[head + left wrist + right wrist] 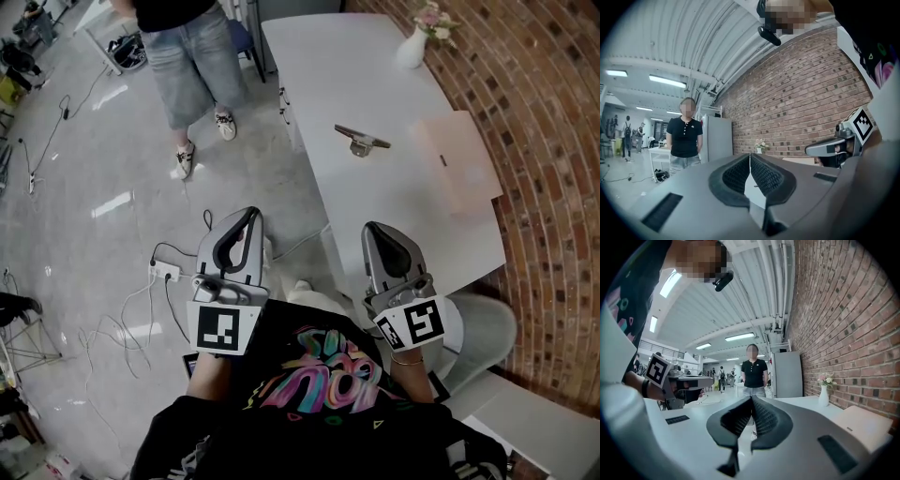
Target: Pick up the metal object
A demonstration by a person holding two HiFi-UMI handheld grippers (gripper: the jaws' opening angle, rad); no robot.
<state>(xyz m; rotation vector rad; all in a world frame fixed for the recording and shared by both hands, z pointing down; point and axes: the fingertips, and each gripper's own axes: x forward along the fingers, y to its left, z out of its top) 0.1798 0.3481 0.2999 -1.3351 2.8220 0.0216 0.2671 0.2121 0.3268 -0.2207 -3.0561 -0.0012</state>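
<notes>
The metal object (361, 140), a flat grey bar on a small round base, lies on the white table (375, 197) near its middle. Both grippers hang close to my body, well short of it. My left gripper (250, 215) is over the floor left of the table, its jaws shut with nothing between them (750, 157). My right gripper (373, 228) sits just above the table's near edge, also shut and empty (752, 399). Each gripper view shows the other gripper off to the side: the right gripper (834, 147) and the left gripper (689, 380).
A pale pink flat box (457, 159) lies right of the metal object. A white vase with flowers (412, 45) stands at the table's far end by the brick wall (553, 141). A person (192, 56) stands on the floor beyond; a power strip and cables (164, 273) lie left.
</notes>
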